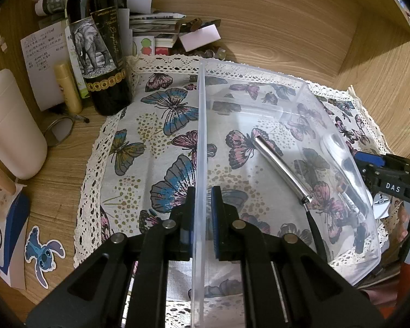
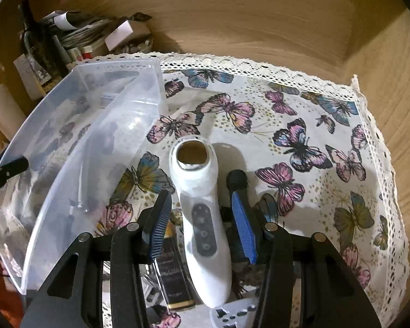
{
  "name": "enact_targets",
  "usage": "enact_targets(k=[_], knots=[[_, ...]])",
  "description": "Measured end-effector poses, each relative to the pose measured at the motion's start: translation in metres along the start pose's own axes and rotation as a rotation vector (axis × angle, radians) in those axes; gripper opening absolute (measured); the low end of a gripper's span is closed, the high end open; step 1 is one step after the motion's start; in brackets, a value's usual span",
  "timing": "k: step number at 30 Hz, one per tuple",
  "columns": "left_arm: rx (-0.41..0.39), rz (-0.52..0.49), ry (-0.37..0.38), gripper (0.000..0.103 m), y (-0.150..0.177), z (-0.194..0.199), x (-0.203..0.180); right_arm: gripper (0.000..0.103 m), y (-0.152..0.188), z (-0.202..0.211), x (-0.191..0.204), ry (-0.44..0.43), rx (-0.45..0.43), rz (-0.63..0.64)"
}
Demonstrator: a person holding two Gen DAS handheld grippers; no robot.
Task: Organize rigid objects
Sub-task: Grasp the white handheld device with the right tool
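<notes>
Left gripper [image 1: 202, 205] clamped on near wall of clear rectangular plastic bin [image 1: 300, 93] at frame centre, silver-handled tool [image 1: 281, 169] lying inside, right gripper [image 2: 202, 224] jaws apart astride white handheld device with grey button panel [image 2: 202, 213], lower centre, on butterfly-print cloth [image 2: 300, 125].

Left hand-held gripper [image 1: 202, 213] clamped, right [image 2: 202, 218] parted

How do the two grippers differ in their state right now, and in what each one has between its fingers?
The left gripper is shut on the clear plastic box, pinching its wall; the right gripper stands open. The left one's pads press the thin wall, while the right one's pads straddle the white handheld device with gaps on both sides. Both have black frames, blue pads, and point down at the butterfly cloth.
</notes>
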State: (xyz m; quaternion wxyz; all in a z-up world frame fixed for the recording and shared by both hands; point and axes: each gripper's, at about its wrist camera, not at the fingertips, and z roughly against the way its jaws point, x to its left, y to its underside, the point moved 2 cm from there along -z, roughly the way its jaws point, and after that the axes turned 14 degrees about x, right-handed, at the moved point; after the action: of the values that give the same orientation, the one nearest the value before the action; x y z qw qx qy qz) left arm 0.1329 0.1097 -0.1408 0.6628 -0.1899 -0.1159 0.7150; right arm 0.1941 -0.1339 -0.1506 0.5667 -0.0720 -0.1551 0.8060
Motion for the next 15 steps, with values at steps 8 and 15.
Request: enact_targets(k=[8, 15], knots=[[0.001, -0.005, -0.001, 0.009, 0.000, 0.001, -0.002, 0.041, -0.005, -0.008, 0.007, -0.003, 0.015, 0.020], [-0.001, -0.007, -0.002, 0.009, 0.000, 0.001, -0.003, 0.040, -0.010, -0.028, 0.009, -0.001, 0.074, 0.032]])
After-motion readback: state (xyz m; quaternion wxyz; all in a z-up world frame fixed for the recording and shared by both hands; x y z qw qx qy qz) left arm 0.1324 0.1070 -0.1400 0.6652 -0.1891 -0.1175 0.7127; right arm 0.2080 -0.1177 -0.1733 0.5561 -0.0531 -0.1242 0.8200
